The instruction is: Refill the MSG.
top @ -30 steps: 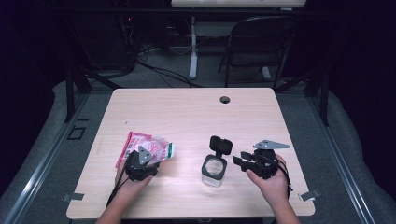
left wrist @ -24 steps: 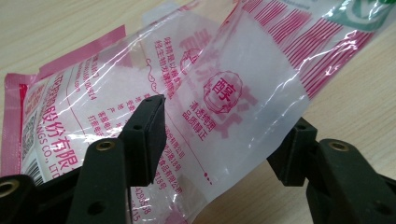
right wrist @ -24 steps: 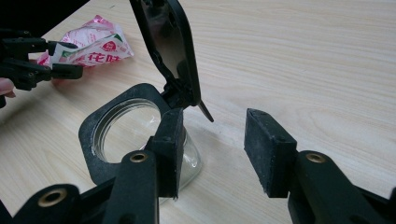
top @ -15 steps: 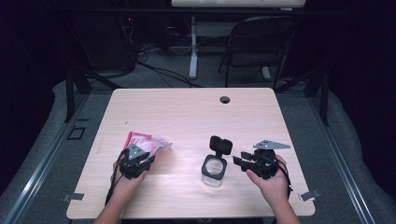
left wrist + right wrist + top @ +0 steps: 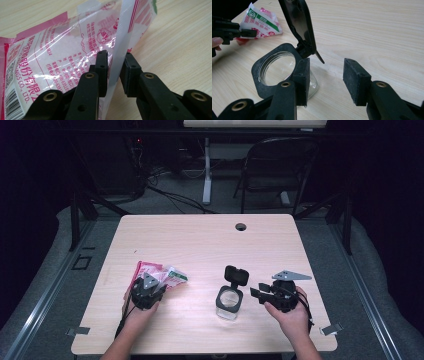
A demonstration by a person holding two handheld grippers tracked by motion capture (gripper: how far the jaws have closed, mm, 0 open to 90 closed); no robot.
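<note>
A pink and clear plastic snack bag [image 5: 172, 276] [image 5: 57, 47] lies at the table's left front. My left gripper [image 5: 151, 284] [image 5: 113, 68] has just been closing, and its pads pinch the bag's upturned sealed edge. A small glass jar [image 5: 229, 300] with a square black collar [image 5: 287, 48] stands at the front centre, its hinged black lid [image 5: 236, 275] [image 5: 298, 20] flipped up. My right gripper [image 5: 256, 293] [image 5: 326, 81] stands open just right of the jar, nothing between its pads. The bag [image 5: 262, 22] and the left gripper [image 5: 232, 31] also show far off in the right gripper view.
The wooden table [image 5: 200, 240] has a cable hole [image 5: 241, 226] near its far edge. Behind the table stand a dark chair [image 5: 275, 165] and a white post with cables on the floor. A forearm comes in at each front corner.
The left gripper has drawn a little toward the table's left front and closed onto the bag's edge, bunching the bag up. The right gripper and the jar have kept still.
</note>
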